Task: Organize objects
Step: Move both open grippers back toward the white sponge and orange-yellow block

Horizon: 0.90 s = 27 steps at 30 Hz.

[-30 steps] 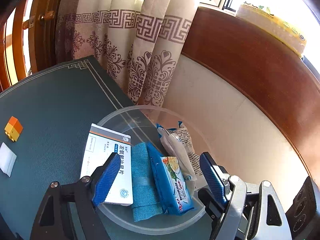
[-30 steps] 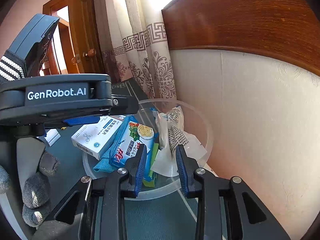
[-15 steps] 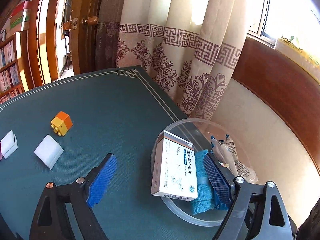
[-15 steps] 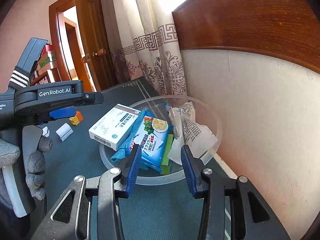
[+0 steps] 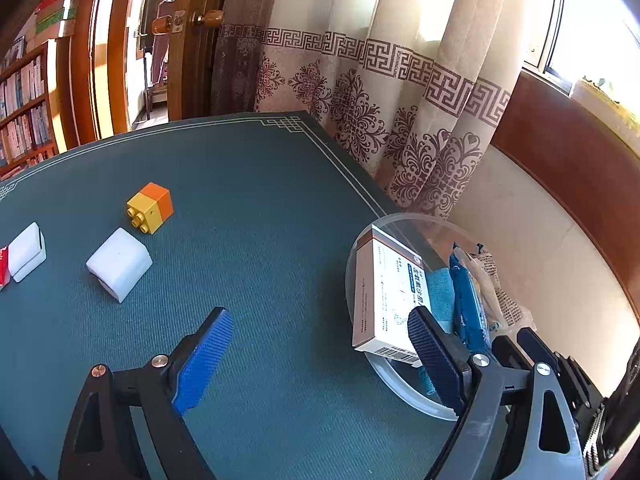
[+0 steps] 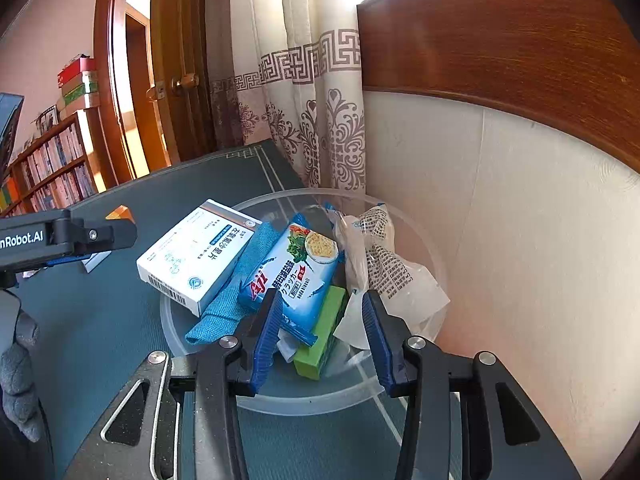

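Meanwhile, both grippers, left (image 5: pixel 316 356) and right (image 6: pixel 320 340), empty-jawed beside bowl rim (image 6: pixel 280 404).

Your left gripper's finger (image 5: pixel 434 362) covers the near corner of the white medicine box (image 5: pixel 390 300) in the clear bowl (image 5: pixel 404 384). A red item (image 5: pixel 3 266) is cut off at the frame's left edge. The green block (image 6: pixel 322 330) lies half buried under the cracker packet (image 6: pixel 294 270). The box's print is too small to read.

Dark green table mat (image 5: pixel 256 208), clear bowl (image 6: pixel 280 400) at its wall edge, orange-yellow block (image 5: pixel 151 207), two white blocks (image 5: pixel 119 269)
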{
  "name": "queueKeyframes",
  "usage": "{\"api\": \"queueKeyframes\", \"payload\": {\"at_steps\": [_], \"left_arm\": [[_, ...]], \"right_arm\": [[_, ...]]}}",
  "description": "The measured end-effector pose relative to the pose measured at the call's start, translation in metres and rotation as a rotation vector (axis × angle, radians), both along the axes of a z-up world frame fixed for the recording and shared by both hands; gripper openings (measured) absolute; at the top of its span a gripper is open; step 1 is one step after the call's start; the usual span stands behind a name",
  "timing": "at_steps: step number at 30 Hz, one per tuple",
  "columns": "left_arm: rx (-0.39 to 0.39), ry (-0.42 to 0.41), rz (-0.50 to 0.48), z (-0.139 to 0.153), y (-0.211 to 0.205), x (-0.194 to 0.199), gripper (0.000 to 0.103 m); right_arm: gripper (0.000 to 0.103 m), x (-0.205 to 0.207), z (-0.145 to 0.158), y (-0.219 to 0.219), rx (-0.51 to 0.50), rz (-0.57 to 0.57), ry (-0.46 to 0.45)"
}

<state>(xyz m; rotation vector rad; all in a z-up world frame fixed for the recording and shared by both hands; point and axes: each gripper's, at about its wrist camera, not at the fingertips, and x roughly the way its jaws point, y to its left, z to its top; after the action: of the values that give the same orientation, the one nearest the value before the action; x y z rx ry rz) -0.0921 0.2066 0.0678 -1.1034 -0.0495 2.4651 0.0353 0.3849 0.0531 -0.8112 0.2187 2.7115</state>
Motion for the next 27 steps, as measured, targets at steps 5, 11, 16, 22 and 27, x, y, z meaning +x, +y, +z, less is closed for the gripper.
{"api": "queueKeyframes", "payload": {"at_steps": [5, 11, 16, 22, 27], "left_arm": [[0.000, -0.020, 0.031, -0.008, -0.015, -0.003, 0.092], [-0.015, -0.024, 0.087, -0.017, -0.037, -0.005, 0.092], [-0.025, -0.040, 0.142, -0.027, -0.059, -0.010, 0.092], [-0.008, -0.072, 0.207, -0.035, -0.086, -0.017, 0.095], [0.001, -0.074, 0.248, -0.036, -0.109, -0.022, 0.095]], "right_arm": [[0.043, -0.022, -0.003, 0.011, 0.018, -0.033, -0.050], [0.043, -0.023, -0.002, 0.013, 0.014, -0.045, -0.049], [0.043, -0.008, 0.012, -0.002, 0.015, -0.023, 0.011], [0.044, -0.002, 0.029, -0.024, 0.019, 0.004, 0.061], [0.044, -0.001, 0.039, -0.045, 0.021, 0.053, 0.088]]}}
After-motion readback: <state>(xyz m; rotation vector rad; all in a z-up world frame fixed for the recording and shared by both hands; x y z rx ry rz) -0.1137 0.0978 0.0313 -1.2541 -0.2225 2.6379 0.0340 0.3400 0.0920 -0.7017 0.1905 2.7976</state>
